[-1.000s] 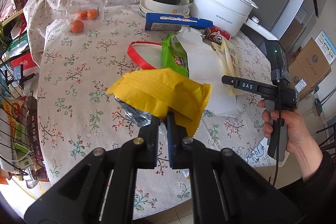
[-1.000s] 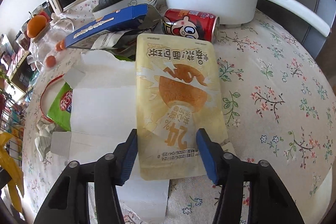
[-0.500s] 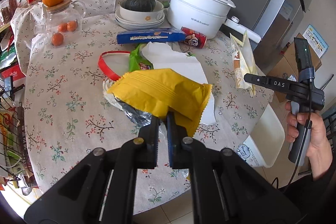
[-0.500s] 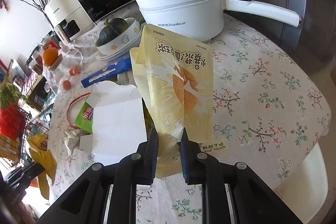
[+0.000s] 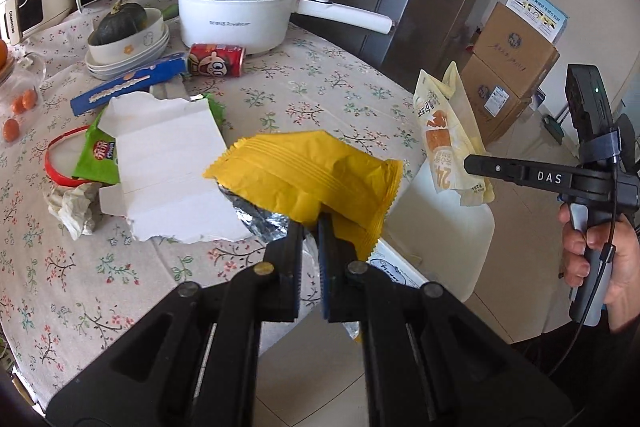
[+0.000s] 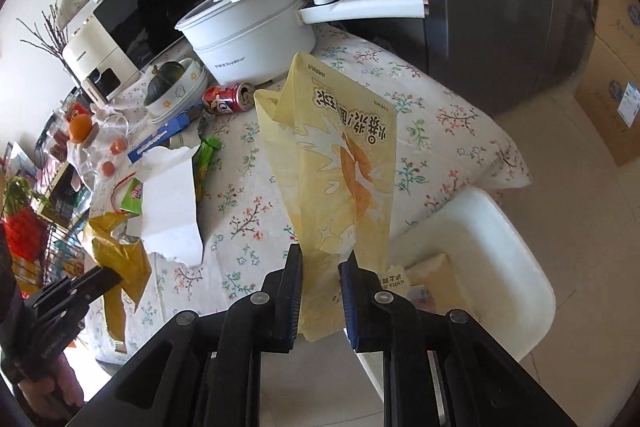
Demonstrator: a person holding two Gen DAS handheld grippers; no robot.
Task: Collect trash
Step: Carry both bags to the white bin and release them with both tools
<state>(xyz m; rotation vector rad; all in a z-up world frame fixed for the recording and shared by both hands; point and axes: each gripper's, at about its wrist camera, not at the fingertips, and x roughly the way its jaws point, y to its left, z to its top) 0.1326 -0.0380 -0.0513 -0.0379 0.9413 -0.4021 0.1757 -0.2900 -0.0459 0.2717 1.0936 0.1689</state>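
Observation:
My left gripper (image 5: 311,227) is shut on a yellow snack wrapper (image 5: 308,179) with a foil lining, held over the table's near edge. It also shows in the right wrist view (image 6: 116,259). My right gripper (image 6: 322,267) is shut on a pale yellow bread bag (image 6: 340,171), which hangs above a white trash bin (image 6: 520,255) beside the table. The bag (image 5: 448,135) and bin (image 5: 452,251) also show in the left wrist view.
On the floral tablecloth (image 5: 320,87) lie torn white cardboard (image 5: 168,163), a green wrapper (image 5: 96,159), a red can (image 5: 216,60), a blue box (image 5: 128,87) and crumpled paper (image 5: 72,203). A white pot (image 5: 240,11), a bowl with a squash (image 5: 124,31) and cardboard boxes (image 5: 508,67) stand around.
Both grippers have moved right, off the table toward the bin. The right gripper closed on the bread bag, lifted it off the table and carried it over the bin.

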